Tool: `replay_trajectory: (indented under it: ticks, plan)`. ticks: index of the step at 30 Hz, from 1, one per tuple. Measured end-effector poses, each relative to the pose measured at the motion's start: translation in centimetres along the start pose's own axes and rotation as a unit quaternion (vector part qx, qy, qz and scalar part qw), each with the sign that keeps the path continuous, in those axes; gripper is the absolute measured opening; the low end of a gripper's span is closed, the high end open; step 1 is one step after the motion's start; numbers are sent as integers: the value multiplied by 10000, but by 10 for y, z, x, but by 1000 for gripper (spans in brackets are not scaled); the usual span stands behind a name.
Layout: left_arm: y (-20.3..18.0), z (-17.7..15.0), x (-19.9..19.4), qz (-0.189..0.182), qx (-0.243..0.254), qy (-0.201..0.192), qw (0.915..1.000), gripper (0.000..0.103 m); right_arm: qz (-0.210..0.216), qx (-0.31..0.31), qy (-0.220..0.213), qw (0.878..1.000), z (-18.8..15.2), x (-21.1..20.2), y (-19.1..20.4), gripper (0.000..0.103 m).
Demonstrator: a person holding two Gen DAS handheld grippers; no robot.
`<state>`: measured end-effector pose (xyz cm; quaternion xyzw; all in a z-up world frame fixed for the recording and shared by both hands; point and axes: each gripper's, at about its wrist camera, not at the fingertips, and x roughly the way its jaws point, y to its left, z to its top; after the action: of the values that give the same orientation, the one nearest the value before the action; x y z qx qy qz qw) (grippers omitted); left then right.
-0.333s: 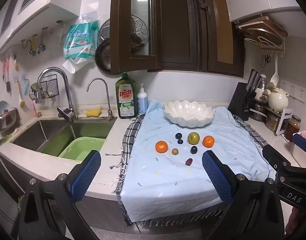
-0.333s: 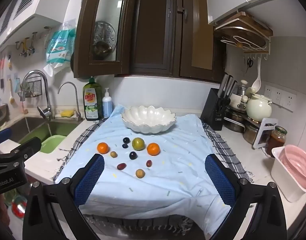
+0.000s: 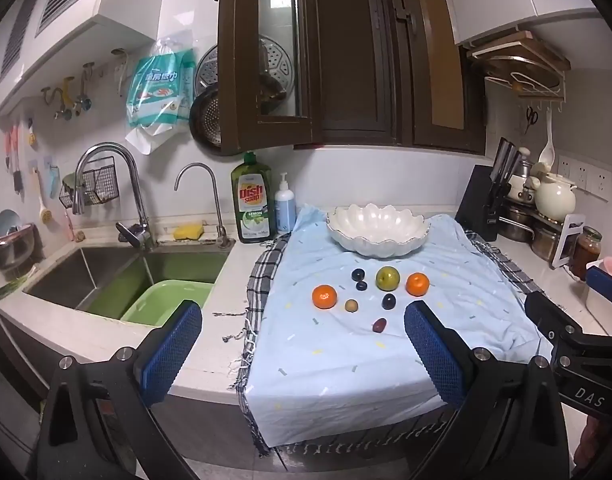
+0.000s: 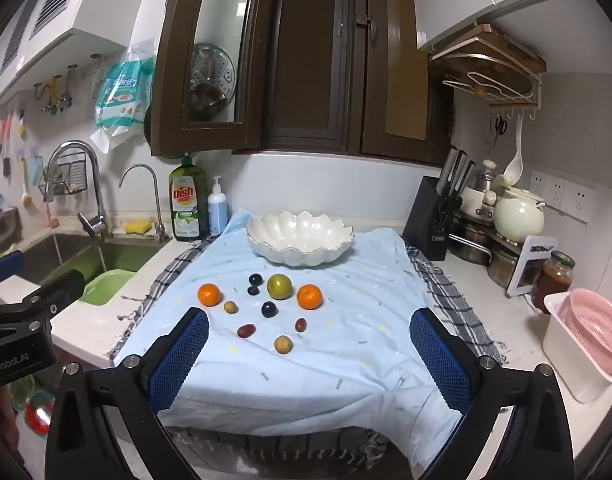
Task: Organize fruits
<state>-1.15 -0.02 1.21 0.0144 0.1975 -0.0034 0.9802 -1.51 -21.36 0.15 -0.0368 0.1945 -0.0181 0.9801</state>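
Observation:
Several fruits lie on a light blue cloth [image 4: 306, 364]: two oranges [image 4: 209, 294] [image 4: 310, 296], a green apple [image 4: 279, 286], dark plums [image 4: 269, 309], small red [image 4: 246, 330] and tan [image 4: 283, 344] fruits. An empty white scalloped bowl [image 4: 299, 238] stands behind them. The same oranges [image 3: 324, 296], apple [image 3: 387, 278] and bowl [image 3: 378, 229] show in the left wrist view. My left gripper [image 3: 299, 354] and right gripper [image 4: 308, 358] are both open and empty, held off the counter's front edge, short of the fruits.
A sink [image 3: 105, 276] with a green basin [image 3: 165, 300] lies to the left. A dish soap bottle [image 3: 251, 200] and pump bottle [image 3: 285, 208] stand behind the cloth. A knife block [image 4: 438, 220], pots, a jar [image 4: 554, 280] and a pink colander [image 4: 594, 332] crowd the right.

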Motion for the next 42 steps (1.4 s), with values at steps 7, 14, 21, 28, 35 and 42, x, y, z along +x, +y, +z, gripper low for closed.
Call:
replay_trajectory:
  ticks: [7, 14, 21, 28, 35, 42]
  plan:
    - [-2, -3, 6, -7, 136, 24, 9999, 103, -25, 73, 25, 10000, -1, 2, -8, 102]
    - [-4, -3, 6, 7, 163, 18, 9999, 103, -6, 96, 17, 10000, -1, 2, -8, 102]
    - [-2, -6, 6, -31, 115, 53, 9999, 103, 29, 64, -13, 10000, 3, 3, -6, 102]
    - [-1, -4, 7, -32, 116, 63, 9999, 103, 59, 38, -58, 10000, 3, 4, -3, 102]
    - [0, -3, 7, -43, 145, 44, 9999, 103, 54, 42, -77, 9999, 1, 4, -2, 102]
    - [1, -2, 6, -71, 144, 46, 9999, 103, 71, 43, -117, 9999, 1, 4, 1, 102]
